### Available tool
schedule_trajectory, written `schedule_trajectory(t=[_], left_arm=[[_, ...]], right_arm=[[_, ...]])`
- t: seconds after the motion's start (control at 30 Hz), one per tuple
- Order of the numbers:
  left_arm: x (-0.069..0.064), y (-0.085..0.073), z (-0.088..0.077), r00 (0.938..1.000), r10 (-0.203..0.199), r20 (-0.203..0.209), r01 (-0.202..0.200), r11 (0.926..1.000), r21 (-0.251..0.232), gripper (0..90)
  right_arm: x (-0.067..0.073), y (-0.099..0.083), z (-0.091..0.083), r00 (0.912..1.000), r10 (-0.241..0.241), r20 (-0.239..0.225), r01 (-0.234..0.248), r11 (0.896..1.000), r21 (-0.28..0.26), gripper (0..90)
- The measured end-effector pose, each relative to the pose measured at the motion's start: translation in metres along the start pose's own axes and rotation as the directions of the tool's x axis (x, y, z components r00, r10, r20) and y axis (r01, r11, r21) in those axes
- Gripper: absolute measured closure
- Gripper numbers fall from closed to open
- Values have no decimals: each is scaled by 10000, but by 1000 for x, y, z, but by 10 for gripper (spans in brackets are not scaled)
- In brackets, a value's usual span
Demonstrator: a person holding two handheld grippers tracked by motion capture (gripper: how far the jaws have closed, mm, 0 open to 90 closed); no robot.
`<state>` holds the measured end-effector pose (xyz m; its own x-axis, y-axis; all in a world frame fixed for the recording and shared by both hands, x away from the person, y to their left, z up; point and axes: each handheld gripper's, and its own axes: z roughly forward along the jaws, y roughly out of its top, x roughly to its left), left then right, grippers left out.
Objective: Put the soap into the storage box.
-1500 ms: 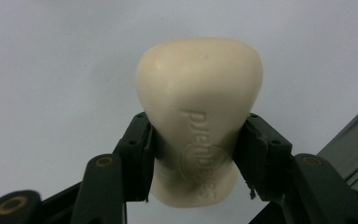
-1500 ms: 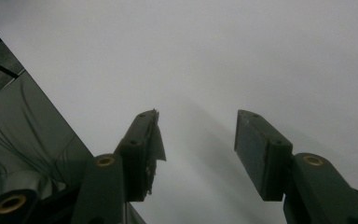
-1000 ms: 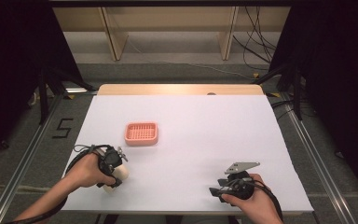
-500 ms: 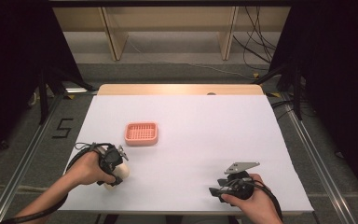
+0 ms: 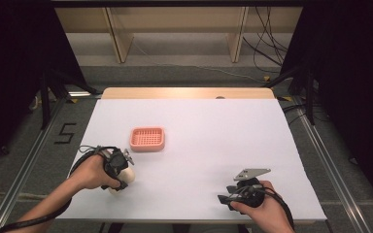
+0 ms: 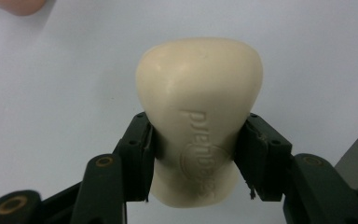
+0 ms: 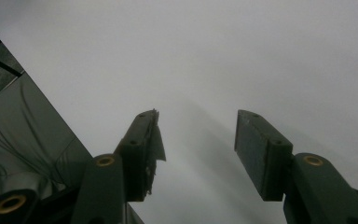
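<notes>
Left gripper (image 6: pixel 196 154): jaws closed on a cream bar of soap (image 6: pixel 199 116), pinching its narrower near end across the width; the wider far end sticks out past the jaws. It sits at the near-left of the white tabletop (image 5: pixel 213 131), just near of the pink soap dish (image 5: pixel 147 139).

Right gripper (image 7: pixel 198 149): jaws parted wide, nothing between them, parked at the near-right.

Handling guess: soap is rigid, moderately light, smooth, likely slippery. Tapered sides could let it squirt forward under squeeze. A hold nearer the middle, on the flat side faces, looks safer.
</notes>
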<state>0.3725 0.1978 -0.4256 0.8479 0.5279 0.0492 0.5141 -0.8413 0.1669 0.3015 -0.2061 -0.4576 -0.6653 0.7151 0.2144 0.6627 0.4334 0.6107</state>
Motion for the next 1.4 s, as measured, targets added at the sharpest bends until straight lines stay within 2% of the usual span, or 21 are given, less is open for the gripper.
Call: schedule_trajectory(t=[0.1,0.13,0.17,0.2,0.27,0.4,1.0,1.4], left_arm=[[1,1,-1,9999,76,-65,-77,10000,-58,490],[2,1,-1,9999,86,-69,-87,10000,-35,490],[1,1,-1,9999,71,-73,-71,10000,-49,490],[2,2,-2,9999,87,-75,-88,9999,-50,490],[2,2,-2,10000,63,-66,-64,10000,-43,490],[5,3,-3,9999,115,-124,-117,9999,-128,491],[10,10,-5,9992,312,-239,-317,9993,-180,491],[15,15,-9,9992,208,-345,-223,9988,-446,491]], right_arm=[[1,0,-1,10000,93,-13,-93,10000,22,500],[-1,0,0,9999,-99,32,99,9999,-49,500],[-1,0,0,10000,-85,30,85,10000,-42,500],[1,0,-1,9999,119,-17,-119,9999,37,500],[1,0,0,9998,184,-88,-184,9998,14,500],[0,0,-1,10000,70,45,-70,10000,-40,500],[0,0,0,10000,52,-27,-52,10000,-82,500],[0,0,0,10000,43,-14,-43,10000,-63,500]])
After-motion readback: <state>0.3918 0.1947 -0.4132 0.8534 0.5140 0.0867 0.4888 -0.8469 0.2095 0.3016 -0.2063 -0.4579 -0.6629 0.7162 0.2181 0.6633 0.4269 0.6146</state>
